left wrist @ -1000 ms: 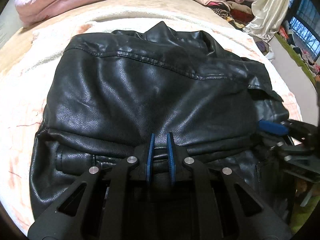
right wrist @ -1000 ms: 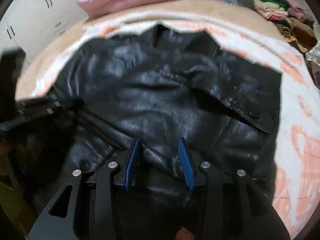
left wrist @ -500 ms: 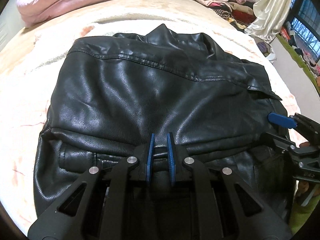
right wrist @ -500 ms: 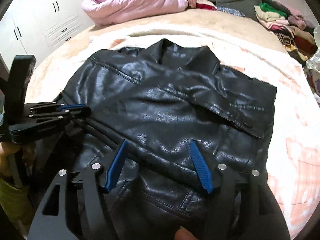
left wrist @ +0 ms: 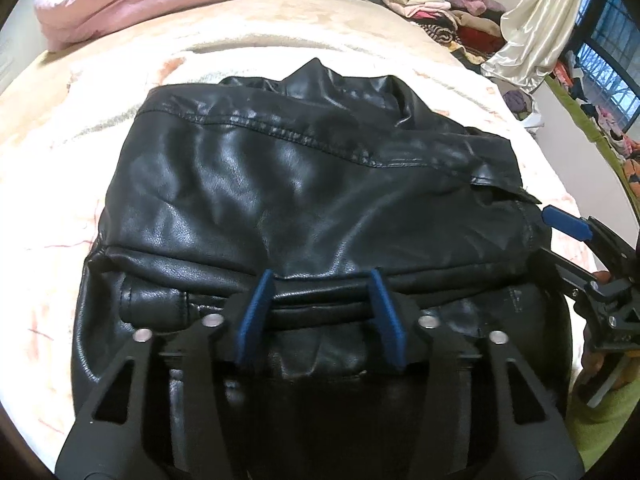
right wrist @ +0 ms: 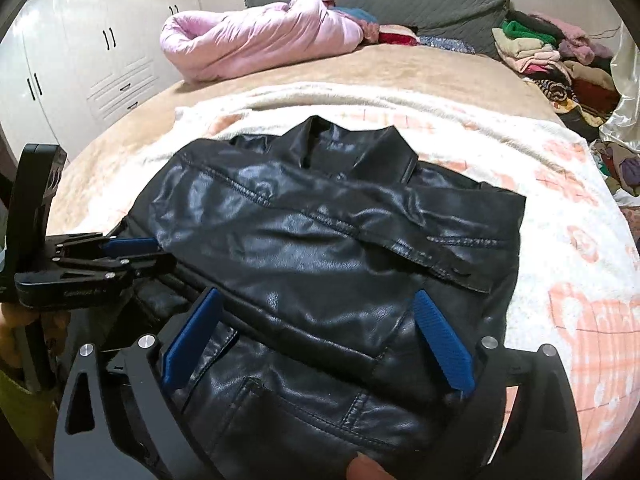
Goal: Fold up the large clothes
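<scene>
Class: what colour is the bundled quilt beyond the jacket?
Pink quilt; clearest in the right wrist view.

jacket (left wrist: 304,200): one
hand-held gripper: two, left (left wrist: 320,312) and right (right wrist: 320,340)
pink duvet (right wrist: 256,36): one
blanket (right wrist: 560,264): one

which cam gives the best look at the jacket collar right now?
Right wrist. It sits higher over the black leather jacket, so the collar shows whole with both points raised and the lapel fold below. In the left wrist view the collar lies far off at the jacket's top edge, foreshortened into a dark crumple.
</scene>
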### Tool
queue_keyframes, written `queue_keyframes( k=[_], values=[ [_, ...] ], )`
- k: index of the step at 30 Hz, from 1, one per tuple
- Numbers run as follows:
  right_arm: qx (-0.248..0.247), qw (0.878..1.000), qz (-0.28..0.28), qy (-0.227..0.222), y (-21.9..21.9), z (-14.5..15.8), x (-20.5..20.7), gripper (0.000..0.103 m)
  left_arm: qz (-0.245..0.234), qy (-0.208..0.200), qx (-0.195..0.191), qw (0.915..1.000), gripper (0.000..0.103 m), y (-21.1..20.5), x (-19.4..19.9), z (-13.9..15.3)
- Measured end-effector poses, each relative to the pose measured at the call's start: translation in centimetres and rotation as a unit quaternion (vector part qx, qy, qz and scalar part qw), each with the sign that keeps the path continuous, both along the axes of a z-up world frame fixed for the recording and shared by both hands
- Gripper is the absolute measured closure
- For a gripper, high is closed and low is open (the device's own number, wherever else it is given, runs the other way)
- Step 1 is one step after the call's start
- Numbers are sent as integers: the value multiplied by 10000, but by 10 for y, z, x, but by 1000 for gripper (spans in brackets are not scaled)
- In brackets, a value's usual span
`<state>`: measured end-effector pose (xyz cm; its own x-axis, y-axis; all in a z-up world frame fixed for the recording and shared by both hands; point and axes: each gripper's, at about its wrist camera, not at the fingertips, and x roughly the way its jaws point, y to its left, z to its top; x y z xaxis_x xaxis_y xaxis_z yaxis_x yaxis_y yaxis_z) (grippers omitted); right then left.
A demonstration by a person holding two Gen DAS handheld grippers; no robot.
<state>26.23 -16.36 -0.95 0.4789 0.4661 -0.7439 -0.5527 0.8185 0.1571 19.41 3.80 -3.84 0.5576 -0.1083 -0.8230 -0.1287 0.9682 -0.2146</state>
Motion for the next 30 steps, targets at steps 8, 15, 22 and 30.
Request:
queue_keyframes(
  k=[8, 15, 22, 30],
  values=[
    [278, 9990, -110, -335, -11, 23, -14, 5, 78, -197, 46, 9998, 18, -5, -13, 20],
    [473, 9970, -281, -540, -24, 43, -40, 4, -19, -449, 267, 9986, 10, -13, -43, 41],
    [522, 9971, -445, -337, -48, 39, -83, 4, -87, -547, 506, 9972, 10, -14, -76, 42],
    [209, 9986, -474, 117, -73, 17, -128, 4, 18, -438, 559, 9975, 10, 2, -109, 32]
  ],
)
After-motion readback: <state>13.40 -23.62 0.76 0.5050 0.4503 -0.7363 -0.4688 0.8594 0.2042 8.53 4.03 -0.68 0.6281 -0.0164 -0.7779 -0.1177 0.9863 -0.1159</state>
